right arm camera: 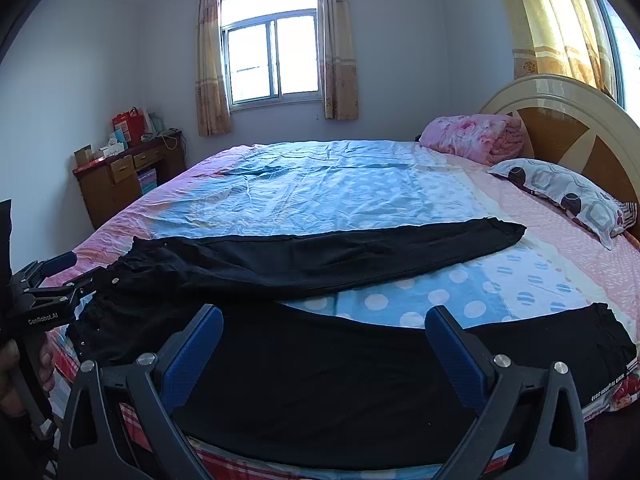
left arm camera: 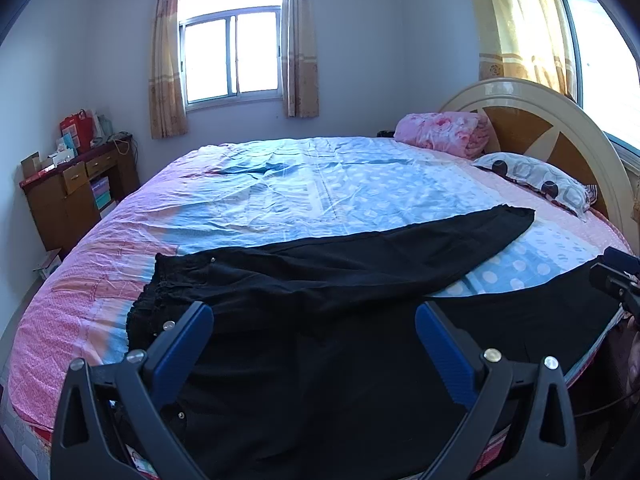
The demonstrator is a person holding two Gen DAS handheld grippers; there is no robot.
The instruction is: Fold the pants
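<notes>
Black pants (left arm camera: pixel 320 276) lie spread flat on the near side of the bed, waistband to the left, both legs running right; they also show in the right wrist view (right arm camera: pixel 320 260). The far leg ends at a cuff (right arm camera: pixel 504 230); the near leg lies along the bed's front edge. My left gripper (left arm camera: pixel 314 320) is open, hovering over the waist end, holding nothing. My right gripper (right arm camera: pixel 324 322) is open over the near leg, empty. The left gripper also appears at the left edge of the right wrist view (right arm camera: pixel 48 280).
The bed (right arm camera: pixel 360 188) has a blue and pink dotted sheet. A folded pink blanket (right arm camera: pixel 476 138) and a patterned pillow (right arm camera: pixel 568 196) lie by the headboard (right arm camera: pixel 580 128). A wooden desk (right arm camera: pixel 128 176) with boxes stands at the far left wall.
</notes>
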